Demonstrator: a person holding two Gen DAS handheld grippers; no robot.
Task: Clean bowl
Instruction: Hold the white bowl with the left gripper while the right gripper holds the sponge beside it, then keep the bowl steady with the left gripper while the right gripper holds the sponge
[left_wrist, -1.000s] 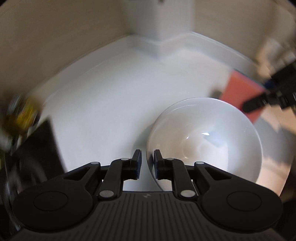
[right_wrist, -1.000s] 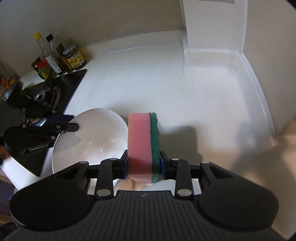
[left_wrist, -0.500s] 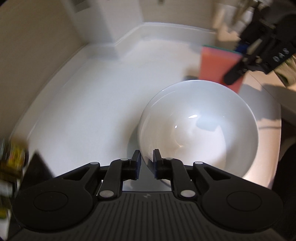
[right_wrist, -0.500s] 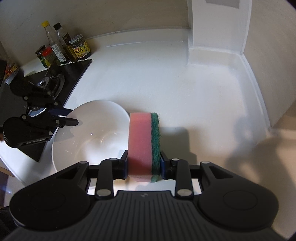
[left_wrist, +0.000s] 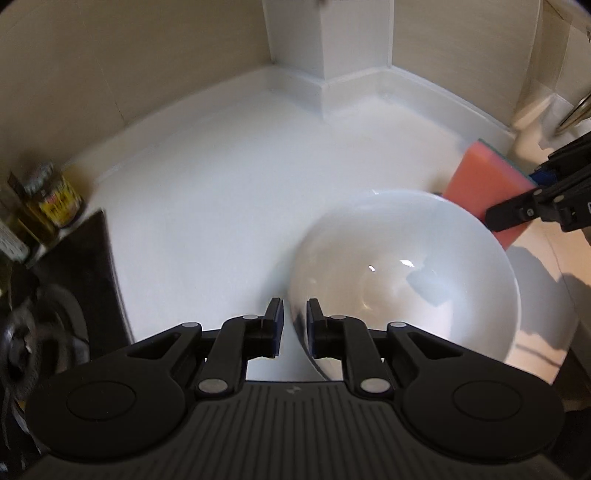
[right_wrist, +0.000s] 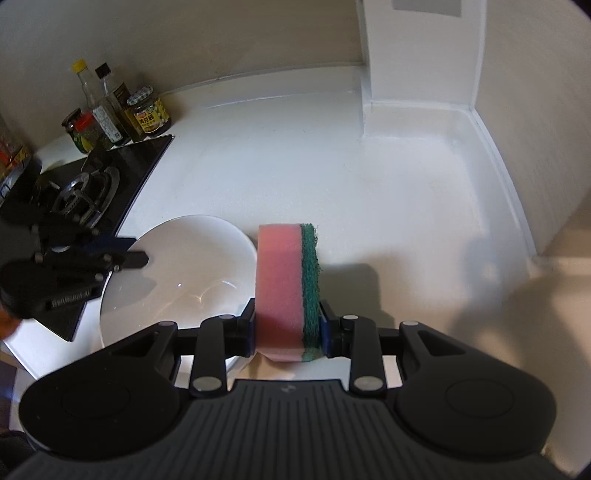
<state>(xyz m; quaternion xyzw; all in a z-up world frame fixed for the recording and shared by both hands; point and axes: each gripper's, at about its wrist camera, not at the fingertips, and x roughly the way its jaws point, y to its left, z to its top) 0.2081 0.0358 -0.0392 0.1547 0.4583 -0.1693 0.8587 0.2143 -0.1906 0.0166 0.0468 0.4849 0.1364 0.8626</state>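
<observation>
Item: bowl (left_wrist: 406, 273), white, rim pinched by left gripper (left_wrist: 294, 314); sponge (right_wrist: 288, 288) clamped in right gripper (right_wrist: 288, 328), just right of bowl.
Handling: swing pink face left into basin; hold rim steady while wiping.

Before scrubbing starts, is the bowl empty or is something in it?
Empty: the bowl shows only bare, glossy white inside. The sponge sits outside its rim, clamped in the right hand-held gripper.
</observation>
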